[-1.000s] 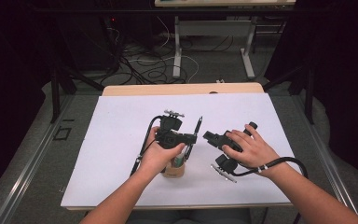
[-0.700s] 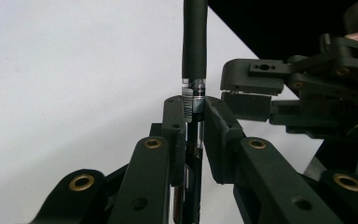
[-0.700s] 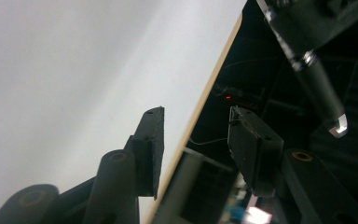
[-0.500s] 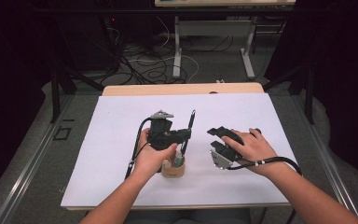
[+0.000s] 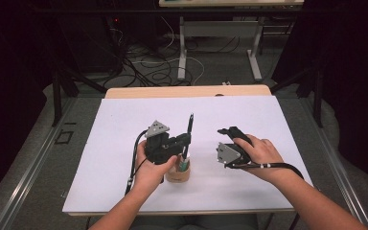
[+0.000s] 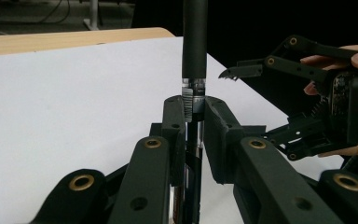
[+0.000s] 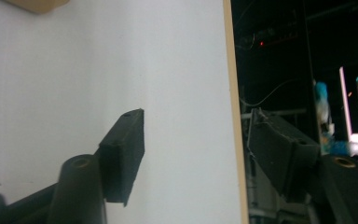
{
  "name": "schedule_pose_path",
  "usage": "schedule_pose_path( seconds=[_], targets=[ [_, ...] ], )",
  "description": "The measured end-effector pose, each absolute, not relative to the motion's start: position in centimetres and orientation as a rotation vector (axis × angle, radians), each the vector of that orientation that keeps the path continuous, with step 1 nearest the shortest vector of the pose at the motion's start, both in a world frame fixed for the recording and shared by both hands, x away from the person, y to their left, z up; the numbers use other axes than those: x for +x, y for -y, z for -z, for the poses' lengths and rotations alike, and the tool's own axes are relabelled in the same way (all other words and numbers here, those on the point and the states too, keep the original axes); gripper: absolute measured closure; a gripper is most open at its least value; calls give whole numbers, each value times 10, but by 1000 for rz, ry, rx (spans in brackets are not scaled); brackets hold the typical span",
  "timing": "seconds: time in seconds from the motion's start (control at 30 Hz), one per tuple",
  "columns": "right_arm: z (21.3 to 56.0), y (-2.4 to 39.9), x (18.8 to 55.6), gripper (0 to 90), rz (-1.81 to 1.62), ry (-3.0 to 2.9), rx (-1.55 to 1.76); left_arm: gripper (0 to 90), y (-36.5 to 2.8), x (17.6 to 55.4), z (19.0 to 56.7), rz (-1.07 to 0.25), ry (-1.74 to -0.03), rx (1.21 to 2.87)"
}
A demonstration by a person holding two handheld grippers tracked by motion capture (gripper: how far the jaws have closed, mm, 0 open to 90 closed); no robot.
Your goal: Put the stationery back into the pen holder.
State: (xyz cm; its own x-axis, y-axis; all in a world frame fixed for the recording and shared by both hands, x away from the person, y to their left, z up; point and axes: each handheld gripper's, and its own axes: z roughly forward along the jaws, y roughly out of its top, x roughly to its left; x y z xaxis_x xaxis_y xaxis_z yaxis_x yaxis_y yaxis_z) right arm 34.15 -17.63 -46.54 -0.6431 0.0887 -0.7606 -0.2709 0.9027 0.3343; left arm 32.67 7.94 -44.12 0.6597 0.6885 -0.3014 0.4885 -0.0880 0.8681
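The left tongs (image 5: 186, 139) are clamped on a black pen (image 5: 189, 125), its long axis upright, tip directly above the small tan cup (image 5: 178, 173) at 6 o'clock. The right tongs (image 5: 227, 131), at 3 o'clock from the pen, have just been opening and stand apart, empty, over the white bench (image 5: 100, 143)

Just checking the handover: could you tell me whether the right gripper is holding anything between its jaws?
No, the right gripper has its jaws apart with nothing between them.
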Motion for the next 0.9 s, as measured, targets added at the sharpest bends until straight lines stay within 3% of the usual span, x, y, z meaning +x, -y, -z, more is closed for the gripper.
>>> schedule_pose_path(
  seconds=[0.9],
  targets=[
    [494, 190, 355, 136, -1001, -2310, 589, 793, -84, 307, 482, -360, -868, 1747]
  ],
)
